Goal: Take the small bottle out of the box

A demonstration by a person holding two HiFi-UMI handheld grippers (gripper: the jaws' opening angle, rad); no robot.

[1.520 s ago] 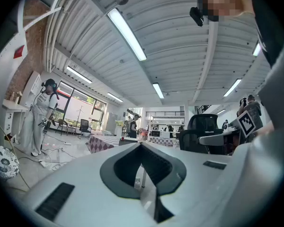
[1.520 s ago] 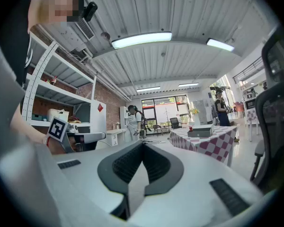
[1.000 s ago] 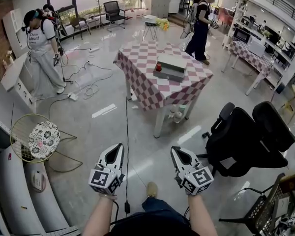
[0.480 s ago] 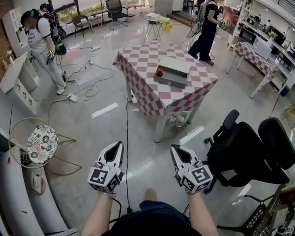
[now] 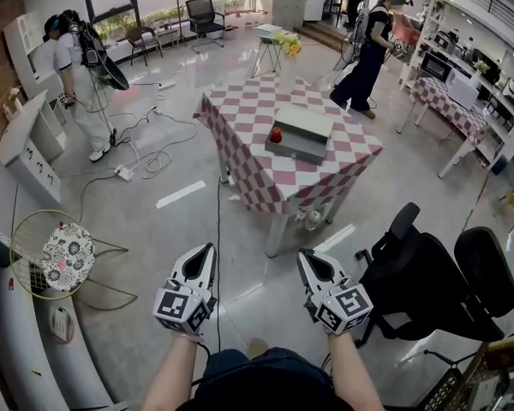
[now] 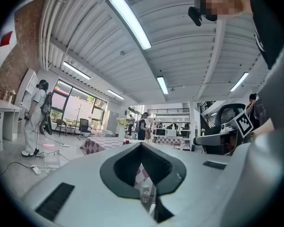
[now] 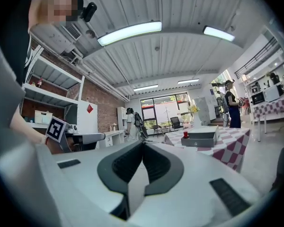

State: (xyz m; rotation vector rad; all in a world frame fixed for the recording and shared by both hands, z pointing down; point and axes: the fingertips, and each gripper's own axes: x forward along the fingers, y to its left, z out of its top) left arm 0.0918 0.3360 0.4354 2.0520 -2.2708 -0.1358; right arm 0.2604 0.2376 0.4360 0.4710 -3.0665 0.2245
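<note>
A grey box [image 5: 301, 134] lies on a table with a red-and-white checked cloth [image 5: 248, 157], several steps ahead of me. A small red bottle [image 5: 276, 134] stands by the box's left end; whether it is in the box or beside it I cannot tell. Low in the head view, my left gripper [image 5: 207, 253] and right gripper [image 5: 305, 260] are held side by side over the floor, both shut and empty. The right gripper view shows its jaws [image 7: 142, 144] closed, with the box [image 7: 201, 137] and bottle [image 7: 185, 134] far off. The left gripper [image 6: 142, 145] is closed too.
Two black office chairs [image 5: 437, 276] stand to my right. A wire chair with a floral cushion [image 5: 64, 255] sits at the left, and cables [image 5: 146, 152] trail over the floor. One person [image 5: 77, 67] stands at the left, another [image 5: 373, 45] behind the table. A second checked table [image 5: 450, 101] is far right.
The view has advanced toward the checked table, which sits a little nearer. The person at the left has walked farther left. Both grippers keep their place and stay shut.
</note>
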